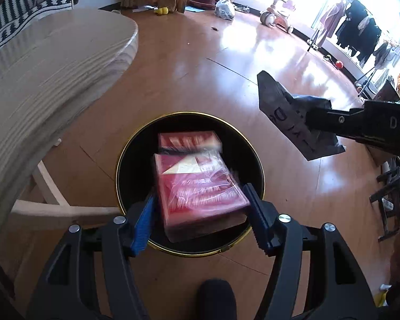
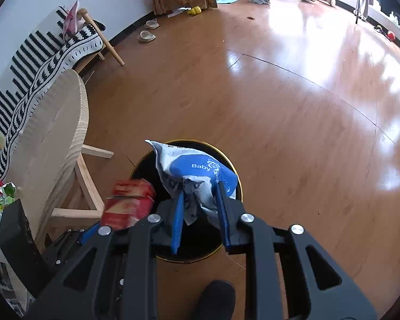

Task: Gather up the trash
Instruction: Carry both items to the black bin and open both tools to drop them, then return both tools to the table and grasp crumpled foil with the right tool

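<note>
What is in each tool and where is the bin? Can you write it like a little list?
left tool: open, red box blurred between its fingers, above the bin
right tool: shut on blue-and-white wrapper, above the bin
bin: black, gold rim, on the wooden floor
beside bin: pale wooden table
</note>
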Demonstrator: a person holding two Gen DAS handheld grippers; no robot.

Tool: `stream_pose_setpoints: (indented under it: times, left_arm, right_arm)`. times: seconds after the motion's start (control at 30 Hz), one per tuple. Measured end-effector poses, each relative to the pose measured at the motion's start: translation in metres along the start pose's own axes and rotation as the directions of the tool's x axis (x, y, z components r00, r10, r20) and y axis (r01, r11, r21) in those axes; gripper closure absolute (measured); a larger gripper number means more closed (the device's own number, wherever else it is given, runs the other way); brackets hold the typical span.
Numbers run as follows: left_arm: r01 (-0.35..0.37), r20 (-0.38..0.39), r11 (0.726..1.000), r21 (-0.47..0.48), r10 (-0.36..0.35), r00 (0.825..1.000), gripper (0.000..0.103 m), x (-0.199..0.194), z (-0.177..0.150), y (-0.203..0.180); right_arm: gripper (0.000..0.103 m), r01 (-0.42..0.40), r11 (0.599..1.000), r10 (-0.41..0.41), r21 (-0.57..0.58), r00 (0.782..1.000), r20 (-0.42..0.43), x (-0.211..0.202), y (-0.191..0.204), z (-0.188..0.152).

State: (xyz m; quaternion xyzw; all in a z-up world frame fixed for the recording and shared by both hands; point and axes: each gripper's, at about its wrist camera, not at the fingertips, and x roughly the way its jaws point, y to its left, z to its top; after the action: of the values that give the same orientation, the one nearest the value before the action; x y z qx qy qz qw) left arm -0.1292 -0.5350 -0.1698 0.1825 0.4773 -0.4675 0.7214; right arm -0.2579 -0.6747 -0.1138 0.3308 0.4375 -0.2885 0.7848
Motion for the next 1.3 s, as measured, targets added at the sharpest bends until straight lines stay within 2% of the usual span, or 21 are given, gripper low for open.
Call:
stream_pose_setpoints:
  times: [0.03,0.07,0.37,0.4,0.47,0.5,0.53,0.67,0.73,0.8,0.93,1.07,1.17,1.3]
  left_arm:
    - [0.000,0.001,1.000,0.001,0.000,1.000,0.029,-0.001,0.000,-0.001]
    - [-0.004,0.008,1.000,-0.001,0.004,1.000,0.026,-0.002,0.000,0.000]
    - [0.030,0.041,1.000,-0.001,-0.030,0.999,0.023,-0.041,-0.004,-0.003]
    - [0.036,0.047,0.999,-0.004,-0.036,0.998,0.022,-0.046,-0.005,-0.002]
    - [0.051,0.060,0.999,-0.012,-0.050,0.997,0.020,-0.060,-0.009,0.001]
    - [0.057,0.068,0.998,-0.013,-0.056,0.996,0.020,-0.068,-0.011,0.002]
    - [0.061,0.075,0.998,-0.012,-0.060,0.995,0.019,-0.076,-0.013,0.004]
    - [0.049,0.128,0.998,-0.025,-0.046,0.991,0.011,-0.117,-0.021,0.017]
    - [0.035,0.157,0.998,-0.045,-0.027,0.987,0.010,-0.139,-0.024,0.030]
    - [0.009,0.192,0.997,-0.081,0.007,0.981,0.009,-0.164,-0.032,0.053]
    - [-0.056,0.222,0.981,-0.187,0.098,0.970,0.009,-0.210,-0.048,0.101]
    - [-0.155,0.239,0.935,-0.319,0.237,0.942,0.009,-0.258,-0.078,0.162]
    - [-0.203,0.243,0.884,-0.421,0.325,0.914,0.009,-0.295,-0.107,0.211]
    - [-0.287,0.204,0.781,-0.555,0.462,0.863,0.009,-0.337,-0.153,0.285]
  right_arm:
    - [0.080,-0.002,1.000,0.002,0.000,1.000,0.004,-0.001,0.000,0.000]
    - [0.080,-0.003,1.000,0.003,0.000,1.000,0.005,-0.002,-0.001,0.000]
    - [0.078,-0.020,1.000,0.019,-0.012,1.000,-0.012,0.002,0.012,0.000]
    - [0.076,-0.031,0.999,0.031,-0.014,0.999,-0.010,0.001,0.015,0.000]
    - [0.061,-0.044,0.999,0.044,-0.019,0.999,-0.003,0.000,0.021,0.001]
    - [0.044,-0.041,0.999,0.041,-0.022,0.999,0.009,-0.004,0.025,0.001]
    - [0.036,-0.039,0.999,0.039,-0.025,0.999,0.022,-0.006,0.028,0.002]
    - [0.036,-0.039,0.998,0.041,-0.043,0.997,0.064,-0.018,0.047,0.004]
    - [0.035,-0.052,0.997,0.056,-0.057,0.996,0.076,-0.023,0.066,0.003]
    - [0.031,-0.067,0.994,0.075,-0.084,0.994,0.085,-0.028,0.088,0.001]
    - [0.023,-0.105,0.974,0.130,-0.202,0.985,0.113,-0.038,0.161,-0.012]
    - [0.021,-0.173,0.929,0.212,-0.327,0.974,0.085,-0.041,0.241,-0.032]
    - [0.021,-0.222,0.880,0.266,-0.421,0.963,0.048,-0.043,0.303,-0.053]
    - [0.021,-0.285,0.817,0.327,-0.501,0.945,-0.004,-0.044,0.371,-0.084]
